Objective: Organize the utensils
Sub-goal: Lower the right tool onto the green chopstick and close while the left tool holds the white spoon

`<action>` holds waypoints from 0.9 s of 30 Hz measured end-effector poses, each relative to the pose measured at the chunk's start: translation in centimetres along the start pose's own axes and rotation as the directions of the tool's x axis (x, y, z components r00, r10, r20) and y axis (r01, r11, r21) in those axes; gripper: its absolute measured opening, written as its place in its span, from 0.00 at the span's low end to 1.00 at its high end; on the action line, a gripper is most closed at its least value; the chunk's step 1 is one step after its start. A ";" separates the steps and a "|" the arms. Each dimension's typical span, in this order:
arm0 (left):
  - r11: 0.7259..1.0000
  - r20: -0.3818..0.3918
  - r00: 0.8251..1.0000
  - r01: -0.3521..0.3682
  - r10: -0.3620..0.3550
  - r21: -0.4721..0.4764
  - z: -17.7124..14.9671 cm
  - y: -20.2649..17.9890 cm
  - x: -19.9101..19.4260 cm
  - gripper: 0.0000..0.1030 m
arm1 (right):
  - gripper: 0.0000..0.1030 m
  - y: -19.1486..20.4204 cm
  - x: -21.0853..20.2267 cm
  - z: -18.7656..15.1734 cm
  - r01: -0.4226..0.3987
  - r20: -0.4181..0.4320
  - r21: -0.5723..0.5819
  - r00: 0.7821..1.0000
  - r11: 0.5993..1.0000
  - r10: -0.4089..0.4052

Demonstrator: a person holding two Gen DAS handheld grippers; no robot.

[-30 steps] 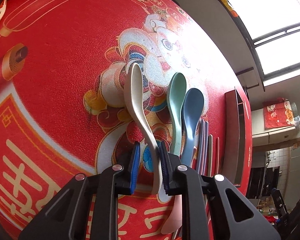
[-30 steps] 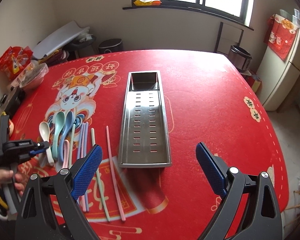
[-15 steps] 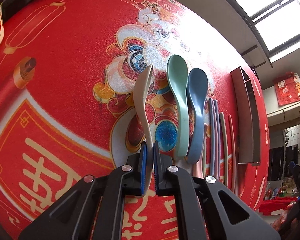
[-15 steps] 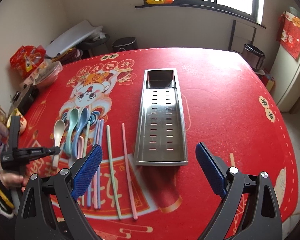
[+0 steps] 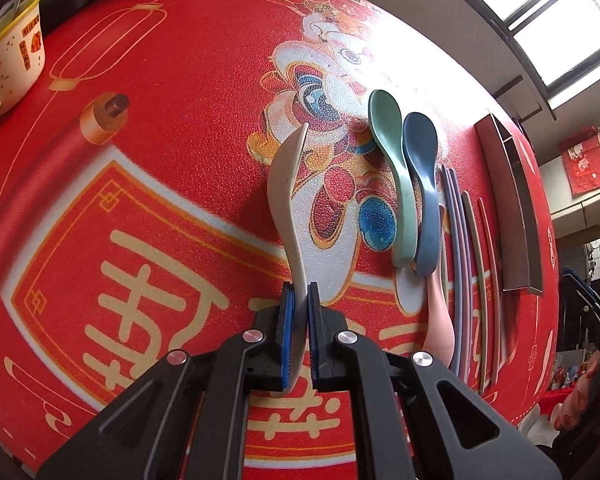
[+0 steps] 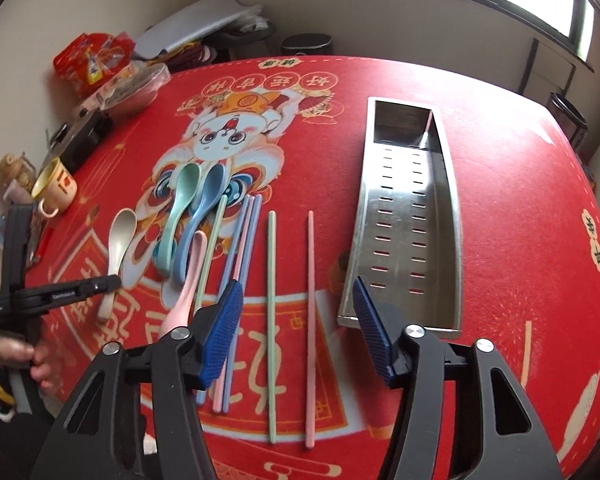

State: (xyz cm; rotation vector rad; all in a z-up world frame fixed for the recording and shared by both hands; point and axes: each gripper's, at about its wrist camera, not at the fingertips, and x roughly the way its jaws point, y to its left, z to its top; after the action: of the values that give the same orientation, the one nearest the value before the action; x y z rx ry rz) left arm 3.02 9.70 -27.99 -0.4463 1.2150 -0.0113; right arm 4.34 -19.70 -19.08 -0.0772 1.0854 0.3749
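My left gripper is shut on the handle of a beige spoon, which is turned on its edge above the red tablecloth. The right wrist view shows that left gripper and the beige spoon at far left. A green spoon, a blue spoon and a pink spoon lie beside them. My right gripper hovers with its jaws closing over a green chopstick and a pink chopstick; its pads touch neither. A perforated steel tray stands empty to the right.
More pastel chopsticks lie next to the spoons. A yellow mug, a black device, a bowl and snack bags crowd the table's far left edge. A person's hand holds the left gripper's handle.
The left gripper shut on the beige spoon's handle and rolled the spoon onto its edge. The right gripper dropped toward the chopsticks and its jaws narrowed.
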 end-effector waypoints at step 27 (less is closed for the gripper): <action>1.000 0.020 1.000 0.017 -0.018 0.020 -0.6 0.6 -0.3 0.08 | 0.06 2.2 8.0 -1.2 -0.033 -0.209 -0.066 0.978 0.997 0.019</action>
State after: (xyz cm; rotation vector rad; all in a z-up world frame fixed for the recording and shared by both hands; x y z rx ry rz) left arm 2.23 10.11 -28.07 -0.4386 1.1902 -0.0338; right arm 5.84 -15.87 -26.35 -0.1673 1.2817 0.4354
